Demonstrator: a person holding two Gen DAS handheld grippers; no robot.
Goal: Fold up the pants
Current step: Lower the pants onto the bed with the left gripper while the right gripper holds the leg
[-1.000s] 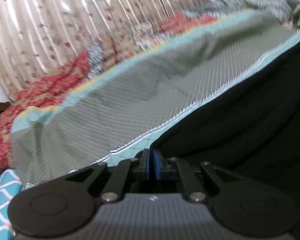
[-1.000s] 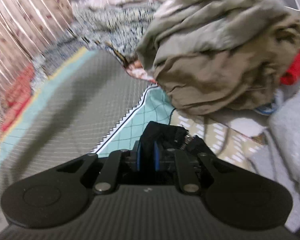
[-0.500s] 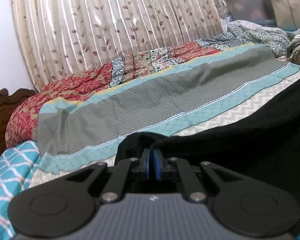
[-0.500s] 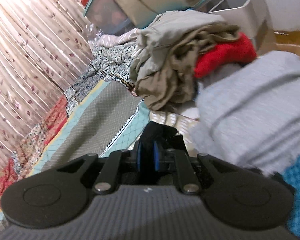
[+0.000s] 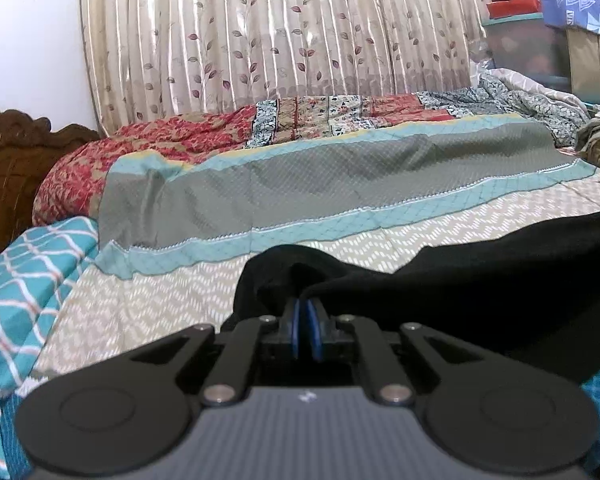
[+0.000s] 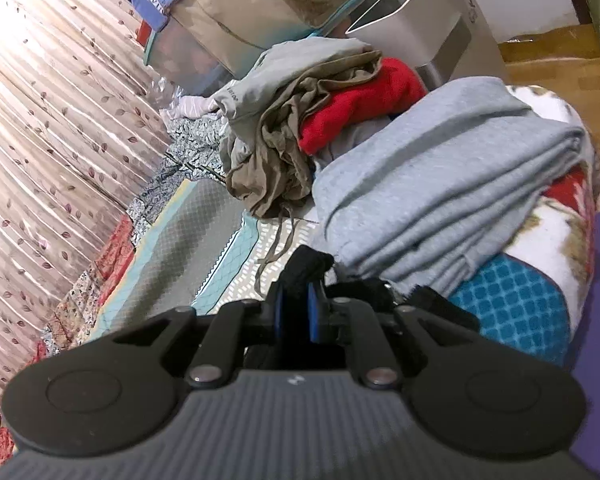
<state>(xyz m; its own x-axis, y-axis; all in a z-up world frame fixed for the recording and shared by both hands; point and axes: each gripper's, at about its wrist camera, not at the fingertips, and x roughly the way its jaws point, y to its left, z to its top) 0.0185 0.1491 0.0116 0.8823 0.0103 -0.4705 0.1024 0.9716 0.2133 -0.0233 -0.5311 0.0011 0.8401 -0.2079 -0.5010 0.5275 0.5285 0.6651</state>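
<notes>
While the left tongs [image 5: 306, 314] pinch a dark fold of the black pants [image 5: 480, 280] between blue pads pressed nearly together, the cloth spreads away to the right over the near part of the bed [image 5: 148, 304]. Nearest in the other view, the right tongs [image 6: 300, 304] clamp a bunched black edge of the same pants [image 6: 306, 266]. Just beyond, to the right, lies a folded grey garment [image 6: 432, 200], and farther off a heap of olive and red clothes [image 6: 300, 128]. Farthest back hangs a leaf-patterned curtain [image 5: 280, 32].
</notes>
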